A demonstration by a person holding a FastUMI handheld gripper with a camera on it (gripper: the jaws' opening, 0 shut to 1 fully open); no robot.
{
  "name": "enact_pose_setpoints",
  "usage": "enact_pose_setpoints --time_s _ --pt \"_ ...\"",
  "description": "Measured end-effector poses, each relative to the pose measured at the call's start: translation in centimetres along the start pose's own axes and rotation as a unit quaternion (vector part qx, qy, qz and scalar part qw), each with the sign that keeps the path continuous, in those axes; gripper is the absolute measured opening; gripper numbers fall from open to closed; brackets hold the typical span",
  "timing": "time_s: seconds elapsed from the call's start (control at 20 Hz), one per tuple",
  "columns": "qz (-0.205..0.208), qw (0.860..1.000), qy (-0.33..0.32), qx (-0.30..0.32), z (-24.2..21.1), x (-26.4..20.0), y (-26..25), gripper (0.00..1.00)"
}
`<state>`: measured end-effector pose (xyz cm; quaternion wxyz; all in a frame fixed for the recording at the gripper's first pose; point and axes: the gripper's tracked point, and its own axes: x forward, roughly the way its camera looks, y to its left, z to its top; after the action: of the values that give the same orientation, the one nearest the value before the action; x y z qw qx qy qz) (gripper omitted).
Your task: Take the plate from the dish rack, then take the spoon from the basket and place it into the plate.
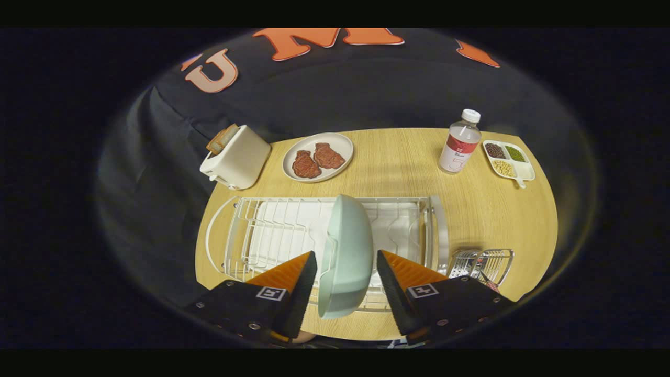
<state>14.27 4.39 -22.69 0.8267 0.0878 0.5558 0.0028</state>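
Straddling pale green plate (345, 256) standing on edge in dish rack (251, 235), gripper (346, 285) fingers apart, not yet pressing. Risking plate tipping or snagging rack wires if closing off-centre. Sitting right of rack: basket (484, 264), spoon inside hard to make out.

The tabletop (398, 157) is of light wood with a rounded outline. On its far side, from one end to the other, stand a white toaster (236, 157) with bread slices in its slot, a pale round dish (317, 156) carrying two pieces of brown meat, a clear bottle (459, 141) with a white cap and a red label, and a small white divided tray (510, 159) holding beans in three colours. Nearer, a white wire dish rack (272, 235) rests on the wood across much of its width. Just beside the rack, on the side under the bottle, stands a small metal wire basket (484, 264).
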Motion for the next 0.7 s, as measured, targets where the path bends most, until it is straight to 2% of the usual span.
enact_pose_setpoints --time_s 0.05,0.15,0.25,0.5,0.55,0.7 --pt "-0.012 1.000 0.000 0.001 0.2 0.3 -0.2 0.67" --pt "-0.047 0.999 0.002 0.000 0.2 0.8 -0.9 0.56" --pt "-0.080 0.997 -0.004 -0.015 0.4 0.9 -1.4 0.36" --pt "-0.153 0.986 -0.043 -0.048 2.3 -0.7 -3.3 0.25" --pt "-0.149 0.986 -0.051 -0.048 2.8 -0.8 -2.9 0.24" --pt "-0.178 0.979 -0.062 -0.072 3.5 -2.5 -3.7 0.23"
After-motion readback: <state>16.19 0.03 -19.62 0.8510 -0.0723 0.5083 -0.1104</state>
